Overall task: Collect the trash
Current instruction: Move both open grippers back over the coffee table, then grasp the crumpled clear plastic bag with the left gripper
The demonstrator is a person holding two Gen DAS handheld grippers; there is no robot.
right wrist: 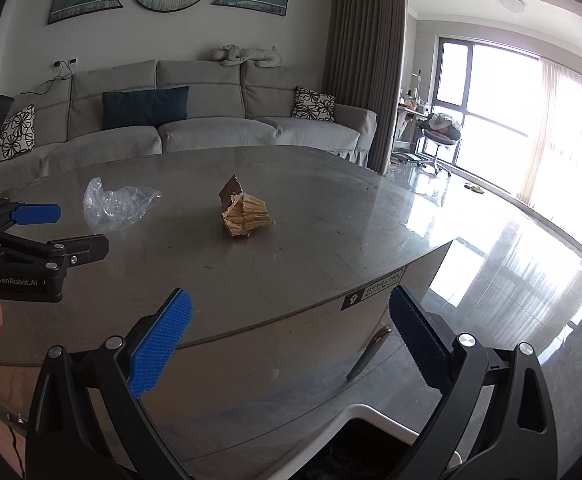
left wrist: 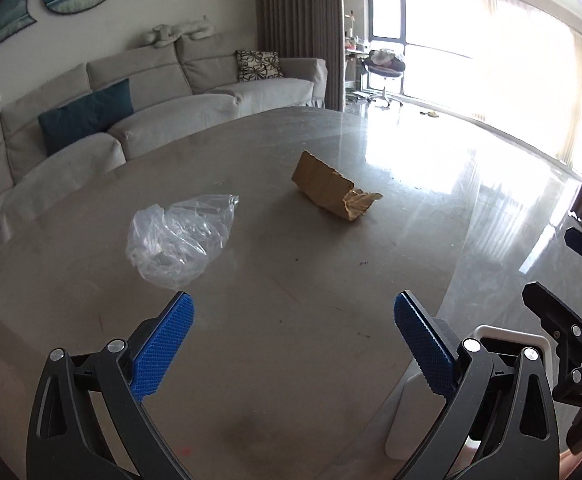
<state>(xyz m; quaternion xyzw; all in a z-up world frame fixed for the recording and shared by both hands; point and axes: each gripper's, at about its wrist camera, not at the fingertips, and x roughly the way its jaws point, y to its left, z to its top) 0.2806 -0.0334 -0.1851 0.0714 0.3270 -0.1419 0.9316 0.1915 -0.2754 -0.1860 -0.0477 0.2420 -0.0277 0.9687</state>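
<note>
Only plastic bag (left wrist: 179, 240) & cardboard scrap (left wrist: 333, 186) on table (left wrist: 251, 360); bin (right wrist: 371, 414) beside it.

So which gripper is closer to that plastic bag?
Left. The left gripper hangs open just short of the bag; the right gripper is off the table's near corner, farther back.

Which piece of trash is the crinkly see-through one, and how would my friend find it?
Start at the big grey table in front of the sofa. Two bits of trash lie on it, apart from each other. The plastic bag lies nearer the left claw; it is clear and crumpled, while the torn cardboard is brown.
</note>
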